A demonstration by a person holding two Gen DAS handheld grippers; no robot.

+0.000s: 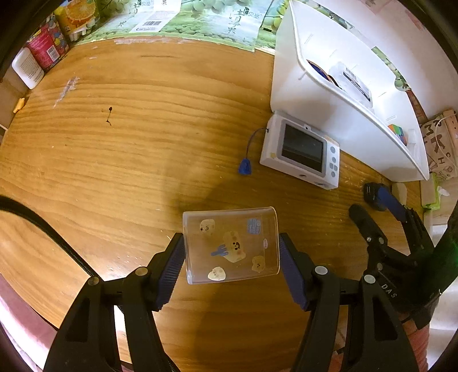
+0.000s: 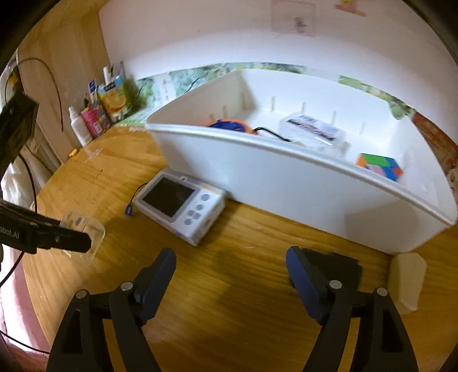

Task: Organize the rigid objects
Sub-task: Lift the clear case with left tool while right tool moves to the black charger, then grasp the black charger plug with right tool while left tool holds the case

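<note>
My left gripper [image 1: 232, 257] is shut on a clear plastic box [image 1: 232, 246] with cartoon stickers, its blue pads pressing both sides, above the wooden table [image 1: 114, 143]. A white digital camera [image 1: 300, 151] lies screen up against the white storage bin [image 1: 315, 94]. The bin [image 2: 286, 183] holds a colour cube [image 2: 379, 166], a labelled clear case [image 2: 312, 128] and an orange-blue object [image 2: 229, 126]. My right gripper [image 2: 230, 254] stands open over bare wood with nothing between its fingers. A small black object [image 2: 335, 263] lies just behind its right finger. The camera [image 2: 180, 200] is ahead and to the left.
Juice cartons [image 1: 77, 17], a red can [image 1: 43, 48] and a white bottle [image 2: 80, 128] line the table's far left edge. A cream block [image 2: 406, 283] sits by the bin's near corner. A blue tag [image 1: 245, 167] on the camera's strap lies on the wood. A black cable [image 1: 43, 226] crosses the left side.
</note>
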